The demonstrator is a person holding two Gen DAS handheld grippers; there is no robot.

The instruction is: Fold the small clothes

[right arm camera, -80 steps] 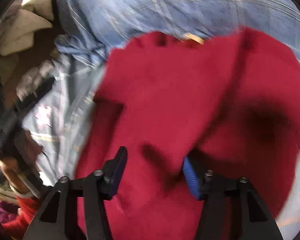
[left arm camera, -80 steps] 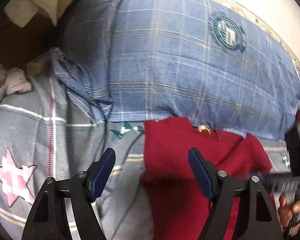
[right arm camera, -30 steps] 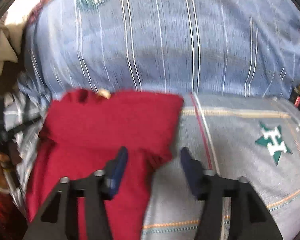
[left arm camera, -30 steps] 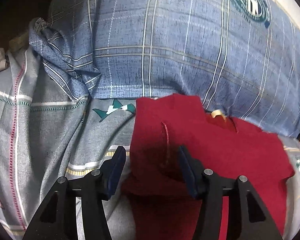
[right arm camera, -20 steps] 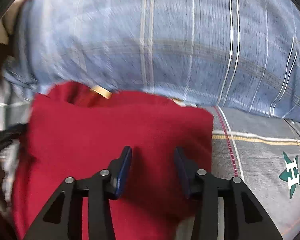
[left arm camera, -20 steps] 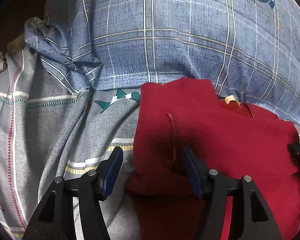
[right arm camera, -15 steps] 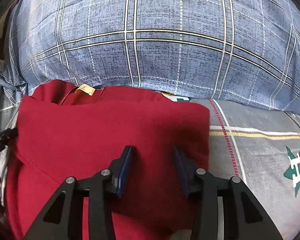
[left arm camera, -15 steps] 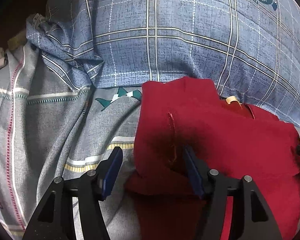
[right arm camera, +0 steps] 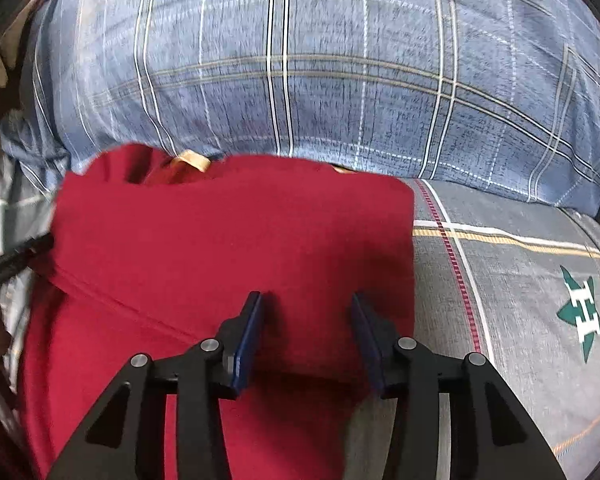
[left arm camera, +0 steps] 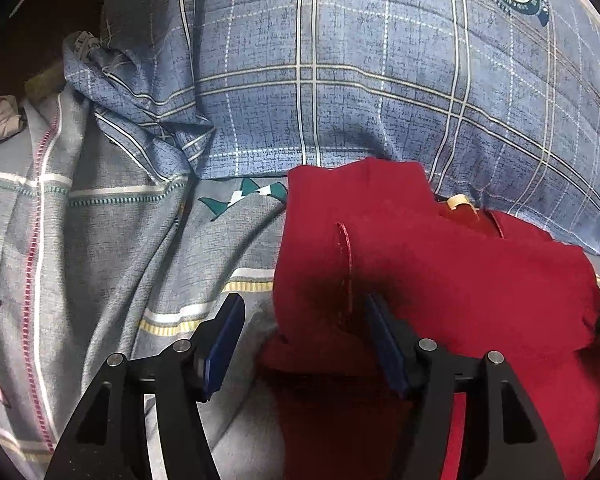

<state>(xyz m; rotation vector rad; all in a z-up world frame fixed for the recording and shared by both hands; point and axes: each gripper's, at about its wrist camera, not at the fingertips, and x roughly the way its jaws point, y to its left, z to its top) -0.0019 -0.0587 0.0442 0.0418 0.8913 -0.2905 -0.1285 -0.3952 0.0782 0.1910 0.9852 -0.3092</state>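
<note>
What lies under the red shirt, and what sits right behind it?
The red shirt lies on a grey patterned bedsheet, which shows on both sides of it. Directly behind it is a blue plaid pillow. Whatever lies beneath the shirt itself is covered.

Right hand-held gripper (right arm camera: 306, 316) shifted from bedsheet (right arm camera: 520, 300) onto folded red garment (right arm camera: 220, 248), jaws narrower

My left gripper (left arm camera: 302, 340) has two black, angular fingers built as open triangular frames, each fitted with a flat blue pad (left arm camera: 224, 344) on its inner face. I see two round silver screw heads on each finger near the pad. My right gripper (right arm camera: 306, 334) is of identical build: black frame fingers, blue pads (right arm camera: 249, 344), paired silver screws. I see no markings on either.
</note>
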